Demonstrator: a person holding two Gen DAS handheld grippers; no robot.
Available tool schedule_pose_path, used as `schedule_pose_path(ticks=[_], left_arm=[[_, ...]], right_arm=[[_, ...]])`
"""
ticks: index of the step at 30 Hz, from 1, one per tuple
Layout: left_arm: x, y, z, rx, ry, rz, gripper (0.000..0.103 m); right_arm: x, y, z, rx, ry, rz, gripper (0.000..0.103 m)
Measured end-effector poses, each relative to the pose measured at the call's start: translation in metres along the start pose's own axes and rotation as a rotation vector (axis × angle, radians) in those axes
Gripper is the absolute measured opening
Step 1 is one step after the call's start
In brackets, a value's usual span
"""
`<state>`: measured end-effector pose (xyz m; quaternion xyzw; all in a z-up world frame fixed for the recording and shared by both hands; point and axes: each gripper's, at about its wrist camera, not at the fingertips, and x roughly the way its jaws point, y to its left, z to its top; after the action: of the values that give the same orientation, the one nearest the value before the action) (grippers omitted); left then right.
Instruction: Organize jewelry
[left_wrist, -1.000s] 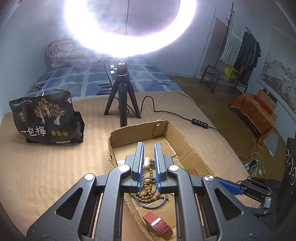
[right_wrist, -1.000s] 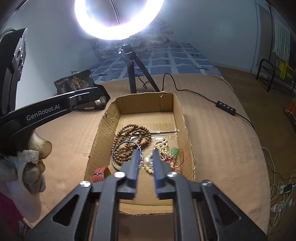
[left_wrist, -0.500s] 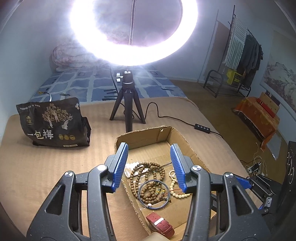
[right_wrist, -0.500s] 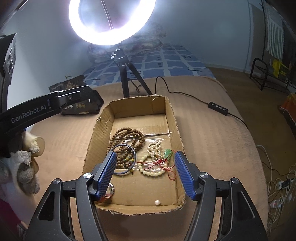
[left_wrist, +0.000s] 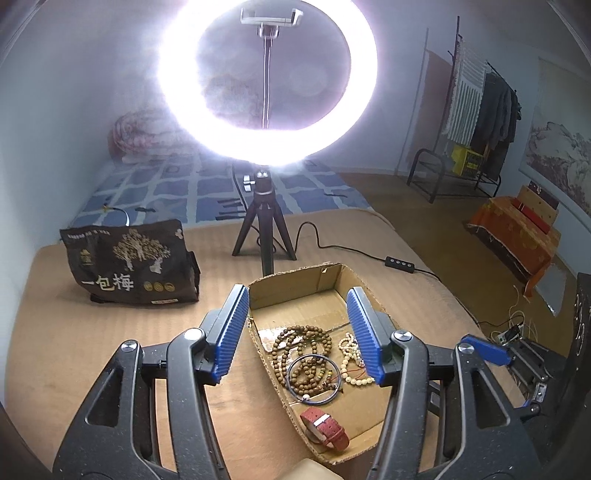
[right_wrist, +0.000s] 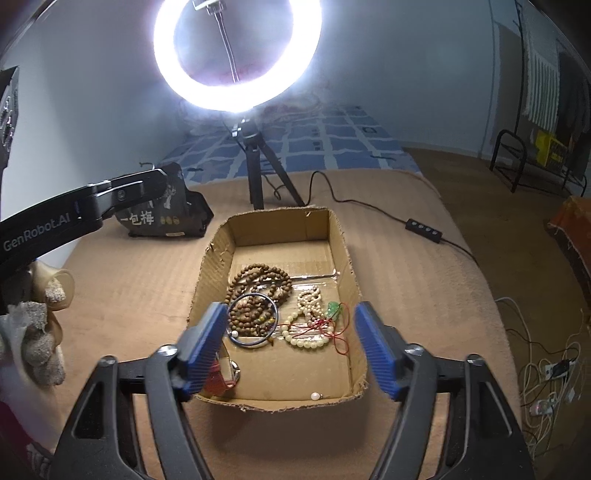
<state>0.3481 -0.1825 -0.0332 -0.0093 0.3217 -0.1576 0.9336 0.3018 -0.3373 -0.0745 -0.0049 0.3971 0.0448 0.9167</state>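
Observation:
A shallow cardboard box (right_wrist: 280, 225) (left_wrist: 295, 282) lies on the tan bed cover. Inside are a brown wooden bead string (right_wrist: 258, 291) (left_wrist: 299, 350), a dark blue bangle (right_wrist: 254, 320) (left_wrist: 312, 376), a cream bead bracelet with red cord and a green pendant (right_wrist: 314, 325) (left_wrist: 351, 354), a red watch strap (left_wrist: 325, 428) (right_wrist: 218, 376) and a loose pearl (right_wrist: 315, 396). My left gripper (left_wrist: 295, 332) is open and empty above the box's left wall. My right gripper (right_wrist: 288, 343) is open and empty above the box's near end.
A lit ring light on a black tripod (left_wrist: 264, 236) (right_wrist: 258, 173) stands behind the box; its cable and switch (right_wrist: 423, 229) run right. A dark printed bag (left_wrist: 129, 269) sits at the left. The bed edge drops at the right, with cables on the floor (right_wrist: 546, 373).
Both grippers opened from nearly shut to wide open and drew back and up from the box. The pale beads that were between their pads now lie in the box.

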Motion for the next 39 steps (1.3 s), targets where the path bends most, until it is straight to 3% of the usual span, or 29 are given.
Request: schedule_pose_path(ticks=[13, 15, 20, 25, 34, 39], left_arm=[[-0.064, 0.003, -0.009, 0.004, -0.056, 0.023, 0.059], [-0.076, 0.004, -0.009, -0.010, -0.071, 0.018, 0.066], [-0.109, -0.001, -0.014, 0.007, -0.113, 0.023, 0.068], [-0.138, -0.002, -0.027, -0.014, -0.133, 0.004, 0.081], [-0.152, -0.010, -0.049, 0.066, -0.105, 0.020, 0.085], [-0.160, -0.015, -0.057, 0.092, -0.115, 0.023, 0.099]], right_arm=[[-0.052, 0.005, 0.002, -0.009, -0.086, -0.106, 0.078], [-0.062, 0.005, 0.001, -0.004, -0.102, -0.118, 0.078], [-0.082, 0.009, -0.002, -0.015, -0.145, -0.174, 0.079], [-0.100, 0.013, -0.006, -0.009, -0.173, -0.183, 0.080], [-0.120, 0.024, -0.013, -0.027, -0.224, -0.241, 0.083], [-0.126, 0.027, -0.017, -0.030, -0.259, -0.257, 0.083]])
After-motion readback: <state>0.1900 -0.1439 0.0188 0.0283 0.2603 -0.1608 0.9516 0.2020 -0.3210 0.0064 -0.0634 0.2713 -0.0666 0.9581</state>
